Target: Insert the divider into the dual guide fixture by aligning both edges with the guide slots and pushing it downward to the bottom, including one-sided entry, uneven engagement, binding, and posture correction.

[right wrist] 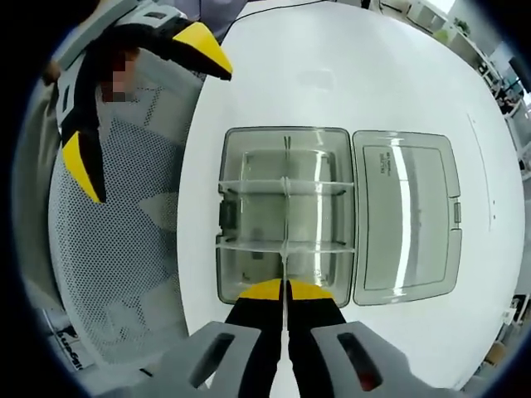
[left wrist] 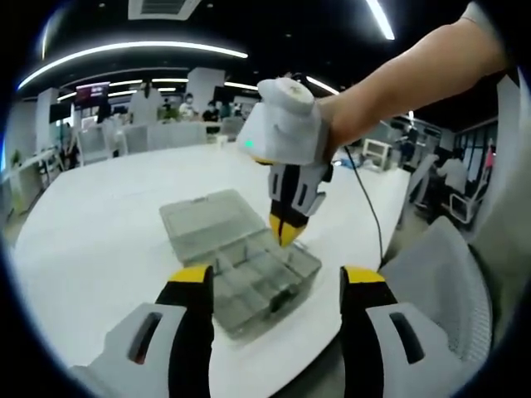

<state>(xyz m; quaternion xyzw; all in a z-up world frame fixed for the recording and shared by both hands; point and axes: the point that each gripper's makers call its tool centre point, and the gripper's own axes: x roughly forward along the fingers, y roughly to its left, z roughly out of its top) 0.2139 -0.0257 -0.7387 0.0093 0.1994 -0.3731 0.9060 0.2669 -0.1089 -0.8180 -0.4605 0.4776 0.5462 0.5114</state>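
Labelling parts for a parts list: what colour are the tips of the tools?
Yellow tips on black, clearest in the right gripper view on the right tool.

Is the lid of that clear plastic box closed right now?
No, in the right gripper view the lid lies swung open flat on the table beside the box.

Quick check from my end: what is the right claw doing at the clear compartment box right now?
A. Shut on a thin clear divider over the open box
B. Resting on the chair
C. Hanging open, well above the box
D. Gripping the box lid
A: in the right gripper view the right claw is pinched shut on the thin divider running along the middle of the open box, whose lid lies flat alongside.
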